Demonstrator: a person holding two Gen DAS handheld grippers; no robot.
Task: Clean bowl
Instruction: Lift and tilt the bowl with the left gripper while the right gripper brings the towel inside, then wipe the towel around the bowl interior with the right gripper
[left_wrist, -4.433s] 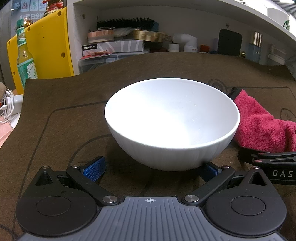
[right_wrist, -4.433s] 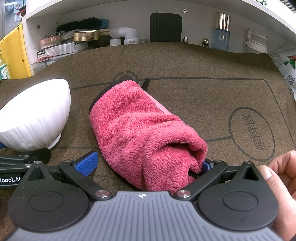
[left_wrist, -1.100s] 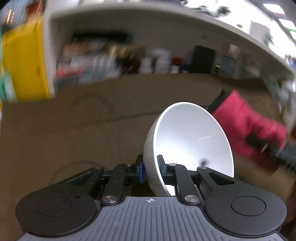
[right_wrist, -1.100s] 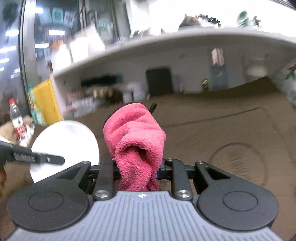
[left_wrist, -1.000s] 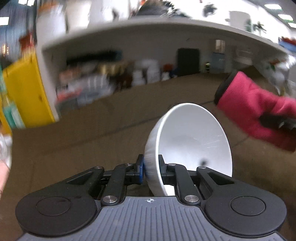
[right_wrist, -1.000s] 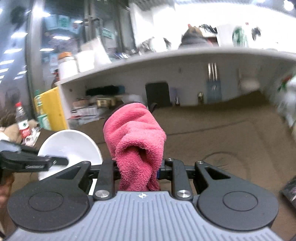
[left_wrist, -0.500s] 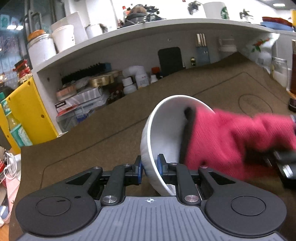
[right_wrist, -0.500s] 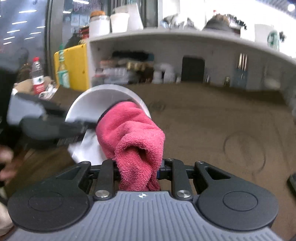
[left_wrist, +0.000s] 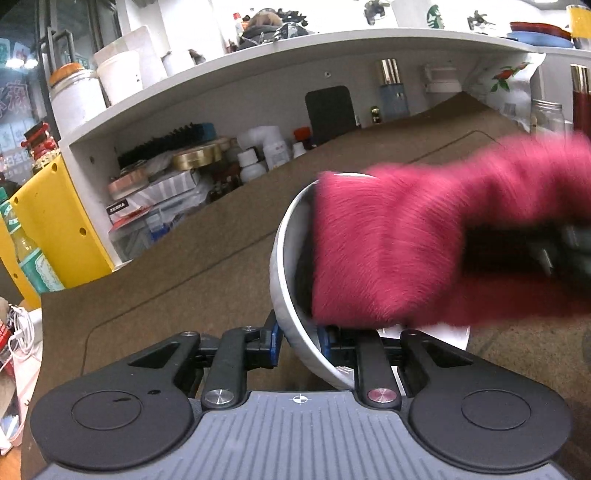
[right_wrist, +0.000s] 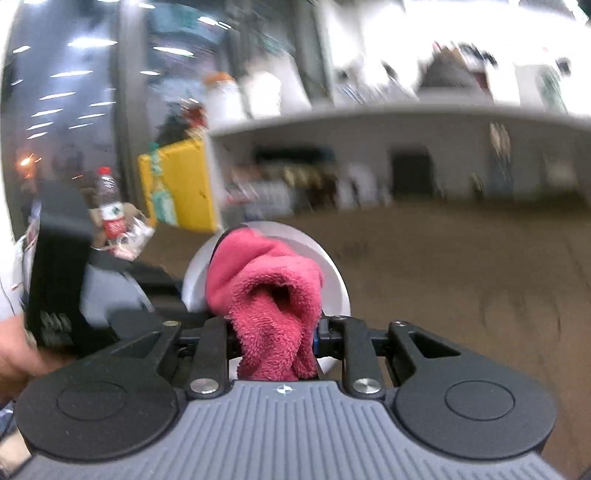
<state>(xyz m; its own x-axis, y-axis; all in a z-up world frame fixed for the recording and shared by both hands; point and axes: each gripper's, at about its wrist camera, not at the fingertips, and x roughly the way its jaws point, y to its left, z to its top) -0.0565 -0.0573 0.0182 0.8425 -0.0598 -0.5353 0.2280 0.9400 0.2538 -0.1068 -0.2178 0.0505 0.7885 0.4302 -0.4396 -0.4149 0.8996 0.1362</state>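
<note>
Bowl (left_wrist: 291, 258) tilted, cloth (right_wrist: 266, 291) inside

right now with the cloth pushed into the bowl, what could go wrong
1. The left claw pinches the bowl by one spot on its rim only, tilted above the mat. A hard push from the cloth could lever it loose and drop it.
2. The right claw grips just a bunched end of the cloth, so scrubbing may pull it free.

Left gripper (left_wrist: 298, 341) clamps tilted white bowl (left_wrist: 291, 266) by rim — blurred pink cloth (left_wrist: 399, 240) inside, above brown mat (left_wrist: 166, 280).
</note>
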